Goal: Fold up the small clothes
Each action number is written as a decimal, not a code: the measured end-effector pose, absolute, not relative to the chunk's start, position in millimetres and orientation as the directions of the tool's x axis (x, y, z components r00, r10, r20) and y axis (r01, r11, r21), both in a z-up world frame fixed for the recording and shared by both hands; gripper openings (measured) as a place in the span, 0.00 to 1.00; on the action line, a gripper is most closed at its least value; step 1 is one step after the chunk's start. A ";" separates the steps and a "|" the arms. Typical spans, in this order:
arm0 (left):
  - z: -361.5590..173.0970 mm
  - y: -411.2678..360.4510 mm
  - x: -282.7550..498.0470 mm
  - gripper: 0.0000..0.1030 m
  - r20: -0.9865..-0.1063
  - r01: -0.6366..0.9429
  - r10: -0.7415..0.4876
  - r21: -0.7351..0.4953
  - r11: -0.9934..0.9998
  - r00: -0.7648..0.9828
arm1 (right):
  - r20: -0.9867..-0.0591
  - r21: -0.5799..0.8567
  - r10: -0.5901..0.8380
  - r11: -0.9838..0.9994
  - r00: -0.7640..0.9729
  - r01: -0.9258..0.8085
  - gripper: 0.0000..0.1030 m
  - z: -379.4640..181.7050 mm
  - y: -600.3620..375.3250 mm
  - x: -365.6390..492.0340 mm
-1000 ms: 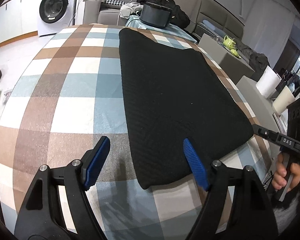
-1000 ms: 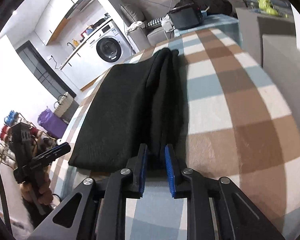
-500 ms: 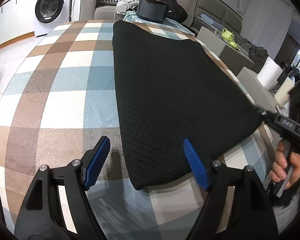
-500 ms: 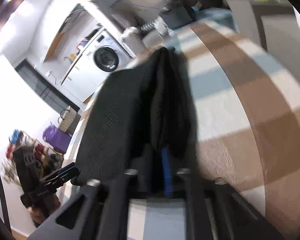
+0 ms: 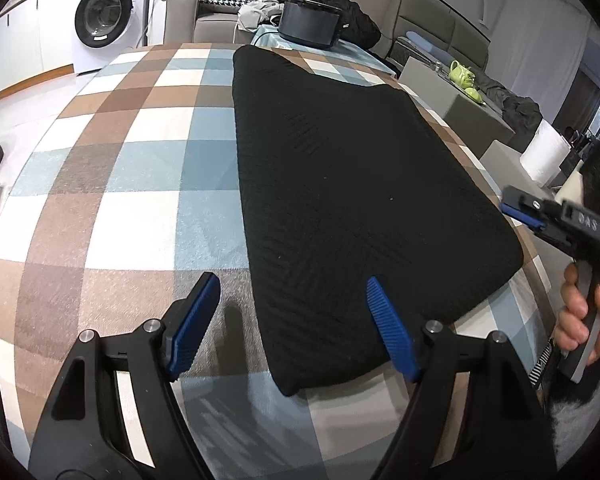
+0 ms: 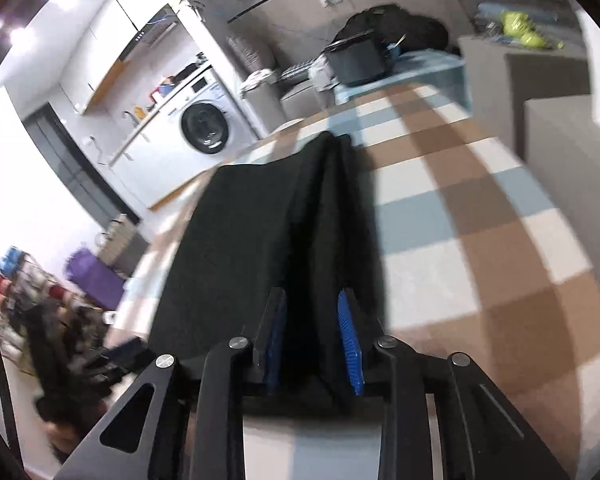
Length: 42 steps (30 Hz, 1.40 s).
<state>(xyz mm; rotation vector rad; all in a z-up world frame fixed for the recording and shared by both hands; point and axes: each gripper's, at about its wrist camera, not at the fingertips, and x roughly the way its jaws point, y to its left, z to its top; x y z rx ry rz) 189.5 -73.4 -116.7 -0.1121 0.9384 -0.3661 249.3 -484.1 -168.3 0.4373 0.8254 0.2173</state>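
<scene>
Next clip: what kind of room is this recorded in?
Most likely a home's open living and laundry area: a white front-loading washing machine under a counter, a grey sofa strewn with clothes, and a black knitted garment on a brown, blue and white checked tablecloth.

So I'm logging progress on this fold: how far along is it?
Done: the black knit garment lies flat as a neat folded panel on the checked tablecloth. In hand: the right gripper straddles its edge, jaws opening. The left gripper hovers open at the near corner. Left: any further fold.
</scene>
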 end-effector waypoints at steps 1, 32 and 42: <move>-117.3 -73.9 190.5 0.72 -0.768 0.257 -0.354 -0.252 0.933 0.533 | -0.662 0.480 0.384 0.877 0.643 -0.030 0.30 -170.1 -482.0 255.5; -125.0 -68.9 198.4 0.25 -0.772 0.233 -0.370 -0.289 0.929 0.516 | -0.729 0.410 0.377 0.909 0.571 -0.077 0.32 -198.4 -458.8 243.9; -116.0 -73.8 219.9 0.25 -0.778 0.237 -0.300 -0.198 0.951 0.552 | -0.733 0.405 0.367 0.912 0.573 -0.065 0.30 -200.9 -449.8 270.8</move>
